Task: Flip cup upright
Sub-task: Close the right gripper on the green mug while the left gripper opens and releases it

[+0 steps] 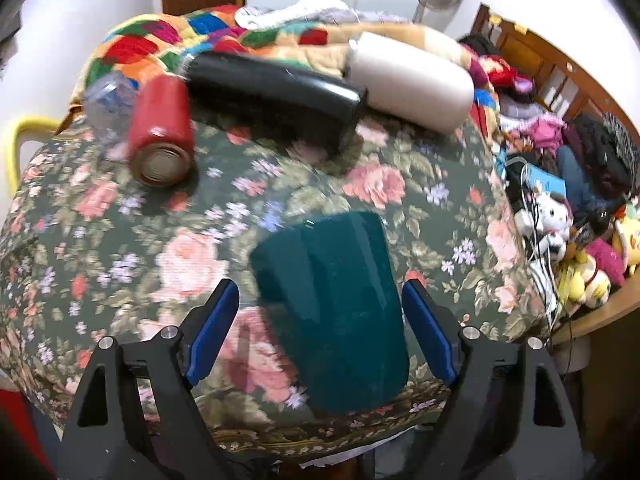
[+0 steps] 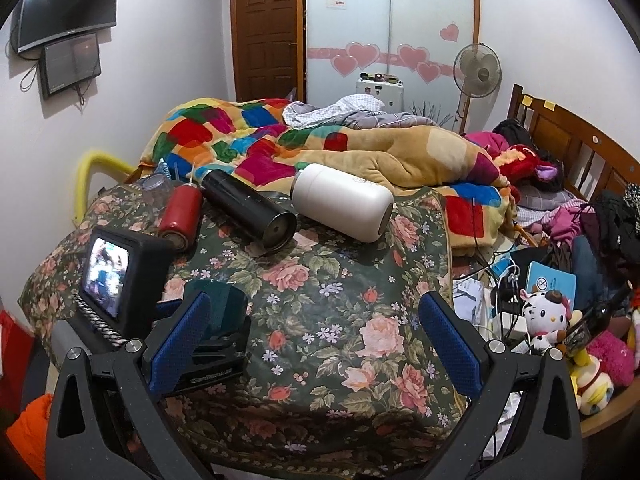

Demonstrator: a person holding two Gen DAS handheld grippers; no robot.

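Note:
A dark teal cup (image 1: 332,312) lies on its side on the floral cloth (image 1: 120,240), between the two blue-padded fingers of my left gripper (image 1: 320,292). The jaws are open and stand apart from the cup's sides. In the right wrist view the cup (image 2: 218,308) shows partly behind my left gripper's body and its camera screen (image 2: 106,276). My right gripper (image 2: 316,312) is open and empty above the floral cloth (image 2: 340,280), to the right of the cup.
A red bottle (image 1: 160,136), a black flask (image 1: 276,96) and a white flask (image 1: 412,80) lie on their sides at the back of the cloth. A colourful quilt (image 2: 248,136) lies behind. Plush toys and cables (image 2: 540,316) crowd the right.

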